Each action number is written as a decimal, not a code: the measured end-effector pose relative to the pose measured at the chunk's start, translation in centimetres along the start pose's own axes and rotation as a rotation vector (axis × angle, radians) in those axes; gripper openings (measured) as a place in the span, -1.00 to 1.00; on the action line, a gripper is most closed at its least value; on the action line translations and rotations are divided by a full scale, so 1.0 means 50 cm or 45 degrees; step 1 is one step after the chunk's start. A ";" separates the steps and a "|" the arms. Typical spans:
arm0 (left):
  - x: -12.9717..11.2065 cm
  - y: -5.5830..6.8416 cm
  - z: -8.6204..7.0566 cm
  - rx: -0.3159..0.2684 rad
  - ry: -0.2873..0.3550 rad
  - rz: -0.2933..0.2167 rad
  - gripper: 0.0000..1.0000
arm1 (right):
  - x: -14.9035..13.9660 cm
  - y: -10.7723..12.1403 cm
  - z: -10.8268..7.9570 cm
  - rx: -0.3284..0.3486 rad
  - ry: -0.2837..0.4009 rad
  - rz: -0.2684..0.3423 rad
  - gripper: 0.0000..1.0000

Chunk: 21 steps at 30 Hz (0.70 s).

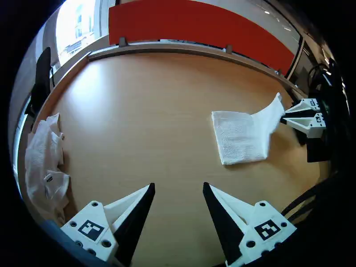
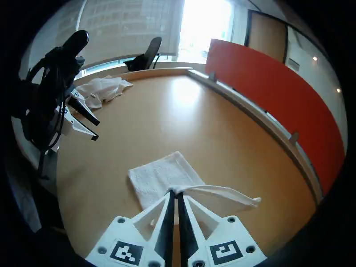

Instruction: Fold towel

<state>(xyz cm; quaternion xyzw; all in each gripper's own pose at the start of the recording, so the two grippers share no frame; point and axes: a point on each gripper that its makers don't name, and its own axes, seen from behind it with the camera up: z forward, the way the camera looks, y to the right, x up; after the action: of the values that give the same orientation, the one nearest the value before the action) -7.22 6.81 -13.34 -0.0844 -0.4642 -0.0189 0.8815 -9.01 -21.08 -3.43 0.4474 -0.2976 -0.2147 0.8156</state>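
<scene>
In the left gripper view, the left gripper (image 1: 178, 186) reaches in from 6 o'clock over the bare wooden table (image 1: 147, 115). Its two dark-faced fingers stand well apart with nothing between them. Each finger carries a square black-and-white marker, a pattern rather than words.

The white towel (image 1: 242, 138) lies flat on the table at about 3 o'clock, roughly rectangular, with its near edge toward 5 o'clock. One corner is lifted off the table and drawn out to a point toward 2 o'clock. There the right gripper (image 1: 285, 118) comes in from the edge of the view with its fingers closed on that corner.

A crumpled white cloth heap (image 1: 44, 164) sits at 9 o'clock by the table edge. It bears a small dark tag, too small to read. A red panel (image 1: 200, 26) runs along the far side of the table at 12 o'clock.

In the right gripper view, the right gripper (image 2: 174, 193) enters from 6 o'clock, fingers pressed together on the towel's (image 2: 162, 178) near edge. The flat part spreads toward 11 o'clock from the fingertips. A raised strip trails off toward 4 o'clock, so the cloth's long line runs across the view.

The left gripper (image 2: 94, 129) hangs at 9 to 10 o'clock, its fingers apart. The cloth heap (image 2: 104, 89) lies beyond it, near 11 o'clock.
</scene>
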 end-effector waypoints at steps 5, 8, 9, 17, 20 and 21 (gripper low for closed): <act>0.000 -0.006 -0.005 0.005 0.006 -0.010 0.58 | 0.009 -0.028 0.025 0.052 -0.008 -0.026 -0.90; -0.001 -0.012 -0.008 0.009 0.009 -0.020 0.59 | 0.014 -0.043 0.036 0.078 -0.013 -0.047 -0.90; -0.001 -0.014 -0.010 0.010 0.010 -0.024 0.59 | 0.016 -0.048 0.039 0.087 -0.014 -0.054 -0.90; -0.010 -0.028 -0.015 0.020 0.010 -0.045 0.58 | 0.016 -0.077 0.062 0.147 -0.035 -0.075 -0.90; -0.013 -0.032 -0.017 0.023 0.009 -0.049 0.59 | 0.014 -0.087 0.069 0.162 -0.041 -0.078 -0.90; -0.015 -0.034 -0.017 0.025 0.008 -0.051 0.59 | 0.013 -0.089 0.072 0.167 -0.044 -0.078 -0.88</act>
<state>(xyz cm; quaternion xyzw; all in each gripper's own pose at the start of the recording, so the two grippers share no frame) -7.12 4.97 -14.19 -0.0664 -0.4632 -0.0322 0.8832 -11.32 -25.91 -5.55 0.5049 -0.3111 -0.2274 0.7724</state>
